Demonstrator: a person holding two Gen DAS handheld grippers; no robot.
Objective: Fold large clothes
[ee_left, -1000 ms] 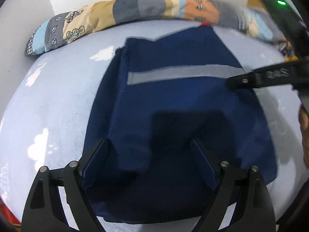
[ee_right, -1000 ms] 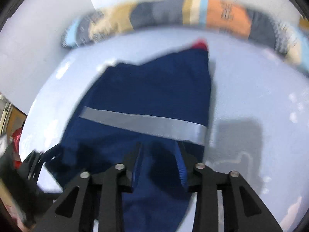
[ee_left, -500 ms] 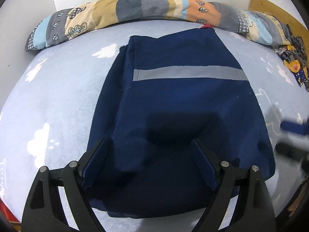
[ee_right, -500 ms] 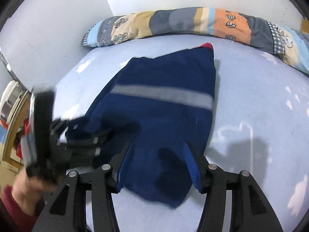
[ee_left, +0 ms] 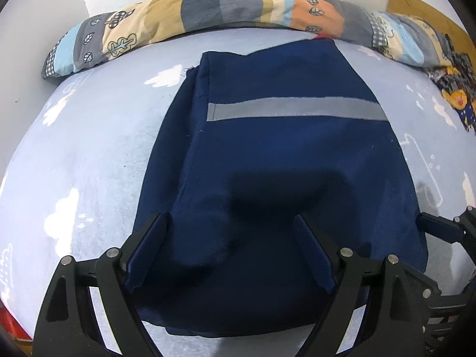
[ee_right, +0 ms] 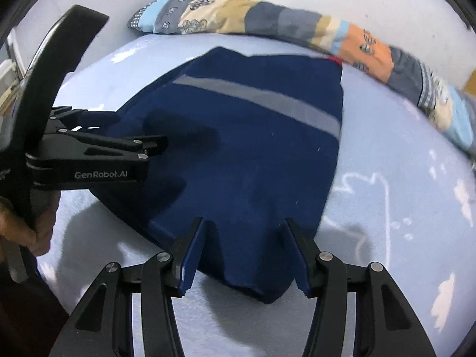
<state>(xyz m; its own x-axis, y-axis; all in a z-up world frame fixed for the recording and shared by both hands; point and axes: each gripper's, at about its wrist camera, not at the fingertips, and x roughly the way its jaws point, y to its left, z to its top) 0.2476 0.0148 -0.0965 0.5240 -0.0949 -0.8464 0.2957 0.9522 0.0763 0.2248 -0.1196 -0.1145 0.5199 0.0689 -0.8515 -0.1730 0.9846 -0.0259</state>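
Observation:
A navy garment (ee_left: 282, 154) with a grey reflective stripe (ee_left: 294, 110) lies folded flat on the light blue sheet (ee_left: 89, 148). My left gripper (ee_left: 232, 235) is open wide above the garment's near left part, and the cloth lies flat under it. In the right wrist view the same garment (ee_right: 253, 148) shows its near corner between the fingers of my right gripper (ee_right: 245, 241), which is open with its pads off the cloth. The left gripper (ee_right: 154, 145) enters that view from the left, held by a hand (ee_right: 17, 223). The right gripper's fingers (ee_left: 440, 229) show at the left wrist view's right edge.
A long patchwork bolster (ee_left: 208, 12) runs along the white wall behind the garment. A dark patterned cloth (ee_left: 455, 89) and a brown board (ee_left: 422, 6) sit at the far right. Bare sheet with white cloud prints (ee_right: 401, 193) lies on both sides of the garment.
My right gripper has drawn back from the grey stripe to the garment's near right corner, rolled, and its jaws stand wider. The left gripper has not moved.

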